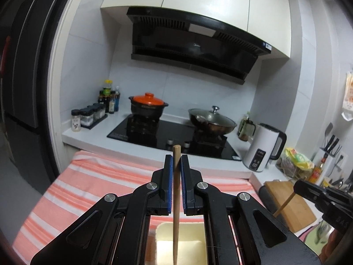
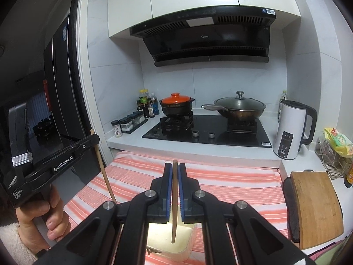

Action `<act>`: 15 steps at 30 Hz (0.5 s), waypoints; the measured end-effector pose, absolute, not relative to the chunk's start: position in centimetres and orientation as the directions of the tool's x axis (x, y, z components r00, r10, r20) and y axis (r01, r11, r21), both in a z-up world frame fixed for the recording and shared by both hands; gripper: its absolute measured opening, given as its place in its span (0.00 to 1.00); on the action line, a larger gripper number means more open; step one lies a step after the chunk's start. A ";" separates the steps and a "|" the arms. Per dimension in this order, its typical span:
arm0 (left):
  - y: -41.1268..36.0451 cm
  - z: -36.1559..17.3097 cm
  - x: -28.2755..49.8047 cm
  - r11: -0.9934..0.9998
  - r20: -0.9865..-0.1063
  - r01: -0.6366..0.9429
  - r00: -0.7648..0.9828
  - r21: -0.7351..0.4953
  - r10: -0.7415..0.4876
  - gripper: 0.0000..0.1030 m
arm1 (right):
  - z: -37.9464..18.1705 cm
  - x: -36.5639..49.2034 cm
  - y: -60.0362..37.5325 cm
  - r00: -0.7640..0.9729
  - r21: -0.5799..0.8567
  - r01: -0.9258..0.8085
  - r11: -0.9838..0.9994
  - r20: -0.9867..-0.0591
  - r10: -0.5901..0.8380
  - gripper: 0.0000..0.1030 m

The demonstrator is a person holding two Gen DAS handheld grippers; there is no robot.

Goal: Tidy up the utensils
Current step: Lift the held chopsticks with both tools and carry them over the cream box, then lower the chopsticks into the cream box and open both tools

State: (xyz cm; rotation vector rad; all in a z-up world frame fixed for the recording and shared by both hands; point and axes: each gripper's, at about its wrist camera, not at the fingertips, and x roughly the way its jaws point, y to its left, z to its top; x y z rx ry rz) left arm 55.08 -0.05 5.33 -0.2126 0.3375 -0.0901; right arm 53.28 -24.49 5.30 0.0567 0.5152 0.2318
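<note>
I have my left gripper clamped on one chopstick and my right gripper on another chopstick. Both hang upright, tips down over the cream container on the striped cloth, so they can probably drop straight in.

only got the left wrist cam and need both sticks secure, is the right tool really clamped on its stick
observer: Yes. The right tool has its blue pads shut on a dark wooden chopstick, held roughly upright.
operator: where's its lower tip
observer: Over the cream container on the striped cloth; I cannot tell whether it touches.
operator: and my left one from outside
observer: The left tool grips a lighter chopstick near its top end; most of its length hangs below, slanted.
</note>
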 end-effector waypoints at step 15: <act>-0.1 2.3 57.3 0.972 -0.387 0.026 0.915 -0.232 -0.116 0.04 | 1.9 55.6 -23.3 0.770 0.130 -0.221 0.967 -0.586 0.254 0.05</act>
